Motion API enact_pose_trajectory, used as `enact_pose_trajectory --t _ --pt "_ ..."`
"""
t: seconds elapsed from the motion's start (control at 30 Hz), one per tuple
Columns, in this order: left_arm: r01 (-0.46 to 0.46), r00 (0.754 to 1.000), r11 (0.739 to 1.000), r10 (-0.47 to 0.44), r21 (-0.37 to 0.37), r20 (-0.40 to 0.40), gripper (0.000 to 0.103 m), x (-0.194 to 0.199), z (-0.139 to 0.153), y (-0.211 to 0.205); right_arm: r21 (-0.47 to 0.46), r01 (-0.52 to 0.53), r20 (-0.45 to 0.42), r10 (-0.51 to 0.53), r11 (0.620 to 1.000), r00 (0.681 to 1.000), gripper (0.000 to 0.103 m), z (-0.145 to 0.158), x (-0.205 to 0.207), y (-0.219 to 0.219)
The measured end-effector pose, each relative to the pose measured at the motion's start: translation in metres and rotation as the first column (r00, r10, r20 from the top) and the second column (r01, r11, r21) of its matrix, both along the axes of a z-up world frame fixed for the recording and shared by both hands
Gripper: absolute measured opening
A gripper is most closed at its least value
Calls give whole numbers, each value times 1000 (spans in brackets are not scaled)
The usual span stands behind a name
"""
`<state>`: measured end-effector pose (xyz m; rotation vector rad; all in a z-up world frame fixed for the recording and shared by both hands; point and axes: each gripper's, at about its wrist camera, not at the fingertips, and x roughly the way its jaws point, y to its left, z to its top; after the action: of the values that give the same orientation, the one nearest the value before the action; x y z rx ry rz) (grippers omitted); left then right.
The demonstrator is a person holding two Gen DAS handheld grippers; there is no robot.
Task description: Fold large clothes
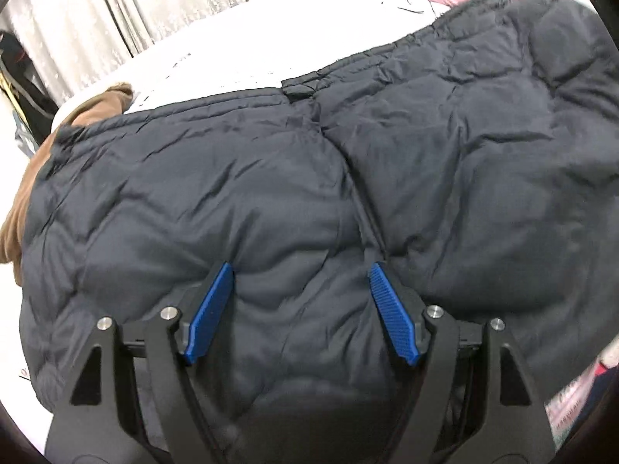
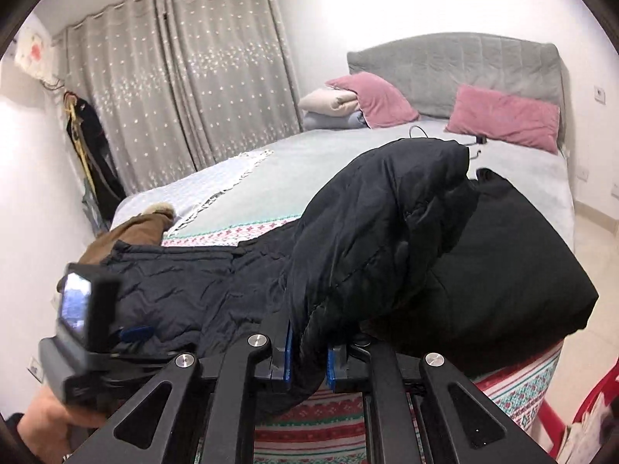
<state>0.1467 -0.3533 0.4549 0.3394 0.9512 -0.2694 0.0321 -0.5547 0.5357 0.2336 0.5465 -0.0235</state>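
Note:
A large dark navy puffer jacket (image 1: 240, 178) lies spread over the bed and fills most of the left wrist view. My left gripper (image 1: 301, 270) is open, its blue pads (image 1: 211, 309) pressed down on the quilted fabric with a bulge of it between them. My right gripper (image 2: 308, 352) is shut on a fold of the jacket (image 2: 379, 224) and holds that part lifted above the rest. The left gripper (image 2: 133, 334) also shows at the lower left of the right wrist view, resting on the jacket.
A brown garment with a fur trim (image 2: 143, 228) lies under the jacket's far left end. The bed (image 2: 309, 162) has a pale sheet, pink pillows (image 2: 503, 116), folded bedding and a grey headboard. Curtains (image 2: 185, 89) hang behind. A red chair (image 2: 592, 398) stands at the lower right.

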Motion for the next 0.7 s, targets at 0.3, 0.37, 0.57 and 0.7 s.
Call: enact_pose_trajectory --t 0.3,0.37,0.57,0.7 --pt "-10 1000 1000 11 25 -17 75 39 -9 -11 7 -33 24 33 999 999 11 1 7 7" --pt "-13 1000 1000 13 28 -15 75 43 -10 -10 -14 -39 31 40 999 999 11 2 9 12" --pt "4 1000 997 -3 77 -16 75 33 -2 -15 -12 -29 16 29 1000 999 11 0 15 7" --pt "-26 1000 989 24 145 15 75 55 2 -23 3 -26 15 26 1000 1000 11 4 17 4"
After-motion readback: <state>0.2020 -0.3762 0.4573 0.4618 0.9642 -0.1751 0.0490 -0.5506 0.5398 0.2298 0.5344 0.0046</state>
